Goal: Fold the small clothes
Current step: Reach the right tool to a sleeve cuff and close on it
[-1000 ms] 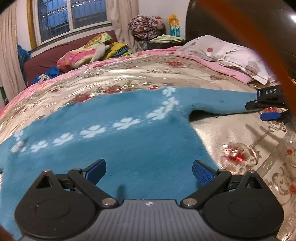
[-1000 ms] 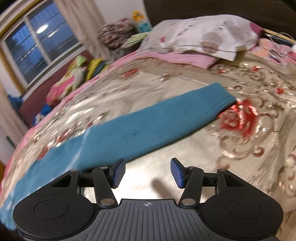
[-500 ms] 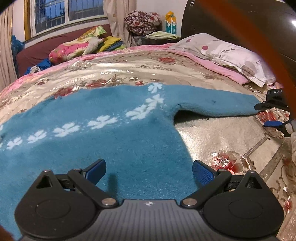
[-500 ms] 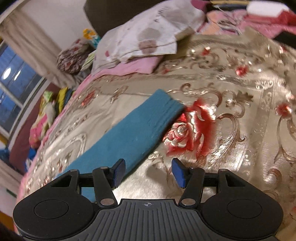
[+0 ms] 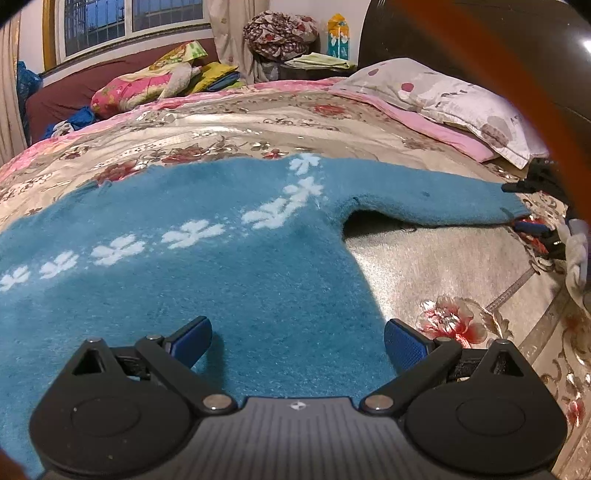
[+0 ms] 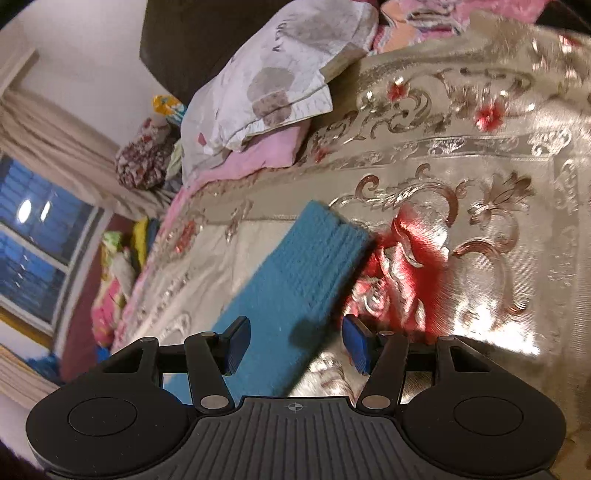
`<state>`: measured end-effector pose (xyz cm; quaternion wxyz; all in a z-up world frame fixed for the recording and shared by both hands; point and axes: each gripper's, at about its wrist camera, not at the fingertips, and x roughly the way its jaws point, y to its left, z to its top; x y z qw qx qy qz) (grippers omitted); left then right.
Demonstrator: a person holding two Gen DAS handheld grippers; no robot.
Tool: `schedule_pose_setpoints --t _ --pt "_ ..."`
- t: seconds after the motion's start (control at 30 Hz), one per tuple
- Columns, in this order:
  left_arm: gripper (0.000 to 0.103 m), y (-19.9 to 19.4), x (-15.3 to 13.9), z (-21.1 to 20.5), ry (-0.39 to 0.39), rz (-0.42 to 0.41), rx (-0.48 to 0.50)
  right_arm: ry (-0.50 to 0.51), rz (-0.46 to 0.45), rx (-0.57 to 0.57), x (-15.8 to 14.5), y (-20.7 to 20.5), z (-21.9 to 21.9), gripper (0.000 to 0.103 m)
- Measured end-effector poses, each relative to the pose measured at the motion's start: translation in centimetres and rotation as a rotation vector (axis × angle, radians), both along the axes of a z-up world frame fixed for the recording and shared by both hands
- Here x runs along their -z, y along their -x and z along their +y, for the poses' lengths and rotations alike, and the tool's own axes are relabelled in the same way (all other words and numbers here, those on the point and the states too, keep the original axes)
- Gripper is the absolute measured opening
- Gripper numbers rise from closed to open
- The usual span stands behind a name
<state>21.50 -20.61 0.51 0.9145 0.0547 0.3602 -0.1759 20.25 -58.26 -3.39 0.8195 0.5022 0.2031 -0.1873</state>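
A small blue sweater (image 5: 229,280) with a row of white flowers lies spread flat on the bed. My left gripper (image 5: 297,341) hovers open over its body, near the right side edge, with nothing between its pads. One sleeve (image 5: 436,201) stretches to the right. In the right wrist view that sleeve (image 6: 295,291) runs between the open fingers of my right gripper (image 6: 293,341), its ribbed cuff (image 6: 332,236) just beyond the fingertips; the pads stand clear of the cloth. From the left wrist view, the right gripper (image 5: 532,206) shows at the cuff's end.
A shiny floral bedspread (image 5: 443,273) covers the bed. A spotted pillow (image 5: 443,92) on a pink sheet lies at the head by the dark headboard (image 6: 207,33). Piled bedding (image 5: 147,85) and a window (image 5: 110,22) are at the far side.
My right gripper has rolled and moved along the sleeve to its cuff end, which now lies between the fingers. My left gripper dipped slightly lower over the sweater's body.
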Motion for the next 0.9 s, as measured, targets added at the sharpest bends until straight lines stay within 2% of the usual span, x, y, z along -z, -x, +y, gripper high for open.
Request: schedule_pose_setpoints --t 0.4,0.47,0.67,0.8,0.87,0.9 --pt "0.103 0.1 0.1 -0.7 -0.021 -0.002 0.015 -0.142 -0.117 -0.001 1.2 -0.6 -0.6 0.056" --pt "0.103 0.1 0.1 -0.7 -0.019 -0.002 0.012 -0.140 -0.141 -0.006 1.0 -0.5 -0.4 0.056" --pt "0.103 0.2 0.0 -0.8 -0.029 -0.008 0.016 -0.093 -0.107 -0.026 1.0 -2.0 -0.2 0.054" --pt "0.103 0.1 -0.2 -0.7 -0.029 -0.014 0.011 -0.099 -0.125 -0.050 1.0 -2.6 0.1 0.044" --pt "0.103 0.0 -0.5 -0.6 -0.027 -0.018 0.003 -0.099 -0.114 -0.066 1.2 -3.0 0.1 0.034" --pt "0.103 -0.1 -0.6 -0.5 -0.027 -0.021 0.002 -0.113 -0.105 -0.068 1.5 -3.2 0.0 0.024"
